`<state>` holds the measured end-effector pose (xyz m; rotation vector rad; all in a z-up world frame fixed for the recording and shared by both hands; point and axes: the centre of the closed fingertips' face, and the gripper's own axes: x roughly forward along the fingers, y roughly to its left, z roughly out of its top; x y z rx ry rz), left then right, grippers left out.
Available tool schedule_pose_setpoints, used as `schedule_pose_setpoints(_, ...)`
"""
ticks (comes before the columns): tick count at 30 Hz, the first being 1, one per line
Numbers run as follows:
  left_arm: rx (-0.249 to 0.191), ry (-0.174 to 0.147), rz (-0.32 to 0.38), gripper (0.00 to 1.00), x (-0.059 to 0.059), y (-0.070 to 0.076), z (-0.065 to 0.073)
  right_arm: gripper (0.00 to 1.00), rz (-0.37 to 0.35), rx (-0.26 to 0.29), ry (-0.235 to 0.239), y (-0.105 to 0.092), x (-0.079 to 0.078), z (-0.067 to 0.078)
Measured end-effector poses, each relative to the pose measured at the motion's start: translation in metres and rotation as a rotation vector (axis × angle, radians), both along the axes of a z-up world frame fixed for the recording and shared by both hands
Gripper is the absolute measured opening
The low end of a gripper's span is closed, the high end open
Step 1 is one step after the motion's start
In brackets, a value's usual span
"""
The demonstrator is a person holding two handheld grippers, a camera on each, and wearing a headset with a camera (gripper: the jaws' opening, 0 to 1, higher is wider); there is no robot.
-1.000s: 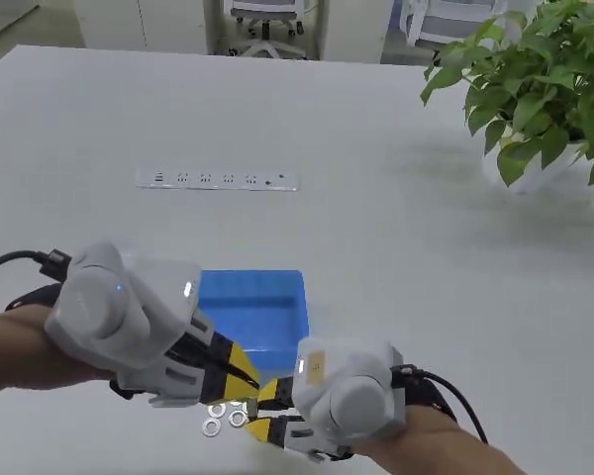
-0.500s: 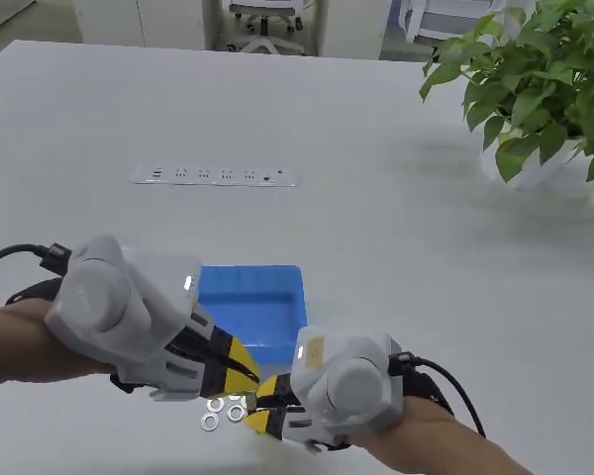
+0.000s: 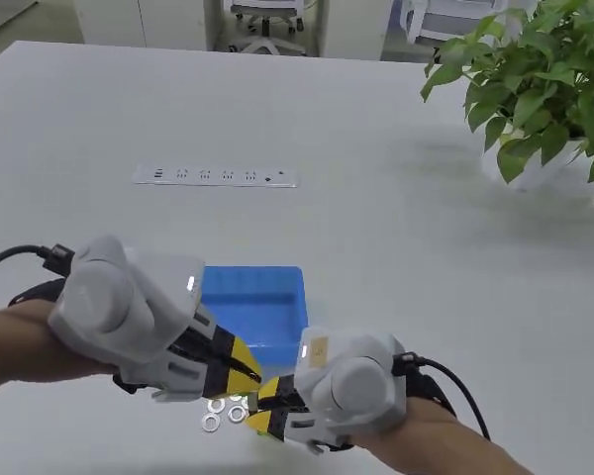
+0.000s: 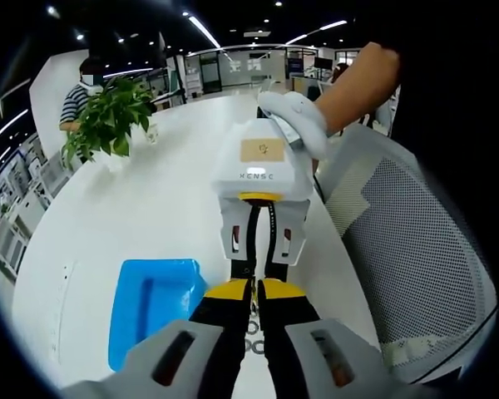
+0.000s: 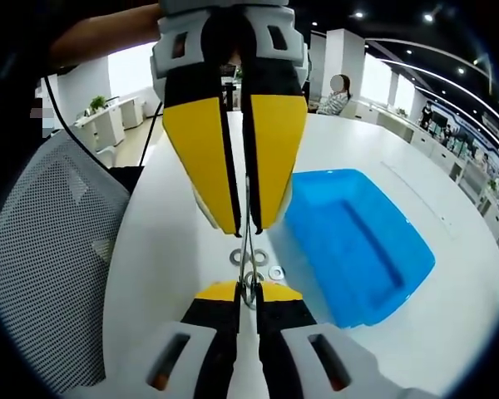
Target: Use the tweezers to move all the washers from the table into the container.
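Thin metal tweezers (image 5: 249, 241) run between both grippers, which face each other tip to tip. My left gripper (image 3: 246, 374) (image 4: 254, 291) is shut on one end of them. My right gripper (image 3: 262, 411) (image 5: 248, 293) is shut on the other end. Several small silver washers (image 3: 223, 412) (image 5: 254, 268) lie on the white table just below the jaws. The blue container (image 3: 252, 279) (image 5: 358, 241) (image 4: 150, 307) sits right behind the washers, and its inside looks bare. In the head view the jaws hide most of the tweezers.
A white power strip (image 3: 216, 177) lies farther back on the table. A potted green plant (image 3: 535, 79) stands at the back right. Office chairs (image 3: 267, 15) stand beyond the far edge. A grey mesh chair back (image 4: 399, 249) is close behind me.
Both grippers keep almost the same pose, still joined at the tweezers. Only the head view has shifted slightly.
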<state>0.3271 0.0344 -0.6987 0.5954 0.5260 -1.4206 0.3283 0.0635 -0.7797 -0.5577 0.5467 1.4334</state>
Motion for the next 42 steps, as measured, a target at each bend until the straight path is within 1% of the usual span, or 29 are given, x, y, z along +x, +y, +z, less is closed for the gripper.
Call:
schedule_pose_setpoints(1,-0.006,0.005,0.005,0.11,0.000,0.000,0.000,0.07,-0.001,0.000,0.000,0.000,0.000,0.000)
schedule_pose_setpoints(3,-0.015,0.000,0.010,0.14,0.000,-0.001,0.001,0.07,-0.001,0.002,-0.001,0.000,0.001,0.001)
schedule_pose_setpoints(5,-0.027,0.004,0.021,0.17,0.000,-0.001,0.003,0.07,0.000,0.002,-0.002,0.000,0.001,0.002)
schedule_pose_setpoints(8,-0.051,0.006,0.041,0.27,0.002,0.000,0.006,0.08,0.003,0.002,-0.004,0.000,0.001,0.003)
schedule_pose_setpoints(10,-0.059,0.008,0.054,0.31,0.002,0.002,0.007,0.08,0.011,-0.001,-0.005,0.000,0.000,0.005)
schedule_pose_setpoints(11,-0.065,0.018,0.066,0.33,0.002,0.003,0.007,0.08,0.014,-0.001,-0.007,0.000,-0.001,0.006)
schedule_pose_setpoints(12,-0.067,0.022,0.072,0.35,0.002,0.004,0.006,0.08,0.015,-0.001,-0.007,0.000,-0.001,0.007)
schedule_pose_setpoints(13,-0.074,0.033,0.091,0.39,0.001,0.005,0.006,0.08,0.017,-0.001,-0.006,0.000,-0.001,0.008)
schedule_pose_setpoints(16,-0.088,0.041,0.109,0.47,-0.001,0.007,0.006,0.08,0.021,0.001,-0.006,0.001,-0.002,0.012)
schedule_pose_setpoints(17,-0.093,0.054,0.118,0.48,-0.002,0.009,0.005,0.08,0.026,0.003,-0.005,0.001,-0.003,0.014)
schedule_pose_setpoints(20,-0.098,0.069,0.135,0.55,-0.006,0.011,0.003,0.08,0.035,0.003,-0.016,0.003,-0.003,0.019)
schedule_pose_setpoints(25,-0.106,0.107,0.191,0.68,-0.011,0.018,-0.001,0.08,0.046,0.006,-0.029,0.004,-0.001,0.027)
schedule_pose_setpoints(27,-0.112,0.105,0.204,0.71,-0.011,0.021,-0.001,0.08,0.052,0.005,-0.032,0.005,-0.001,0.030)
schedule_pose_setpoints(28,-0.128,0.107,0.222,0.72,-0.010,0.022,0.000,0.08,0.054,0.005,-0.034,0.005,-0.001,0.031)
schedule_pose_setpoints(29,-0.144,0.105,0.238,0.76,-0.009,0.023,0.002,0.08,0.056,0.006,-0.035,0.005,0.000,0.033)
schedule_pose_setpoints(30,-0.169,0.081,0.262,0.79,-0.004,0.024,0.005,0.08,0.058,0.007,-0.036,0.005,0.000,0.035)
schedule_pose_setpoints(31,-0.174,0.074,0.268,0.81,-0.004,0.026,0.006,0.08,0.061,0.007,-0.037,0.005,0.000,0.037)
schedule_pose_setpoints(33,-0.194,0.084,0.291,0.85,-0.003,0.029,0.009,0.08,0.068,0.004,-0.038,0.005,0.000,0.041)
schedule_pose_setpoints(34,-0.202,0.082,0.298,0.86,-0.003,0.030,0.011,0.08,0.071,0.004,-0.039,0.005,0.000,0.042)
schedule_pose_setpoints(39,-0.220,0.079,0.345,0.92,0.000,0.038,0.012,0.08,0.081,0.006,-0.042,0.005,0.003,0.052)
schedule_pose_setpoints(42,-0.230,0.087,0.377,0.96,0.000,0.042,0.011,0.08,0.087,0.010,-0.042,0.006,0.005,0.058)
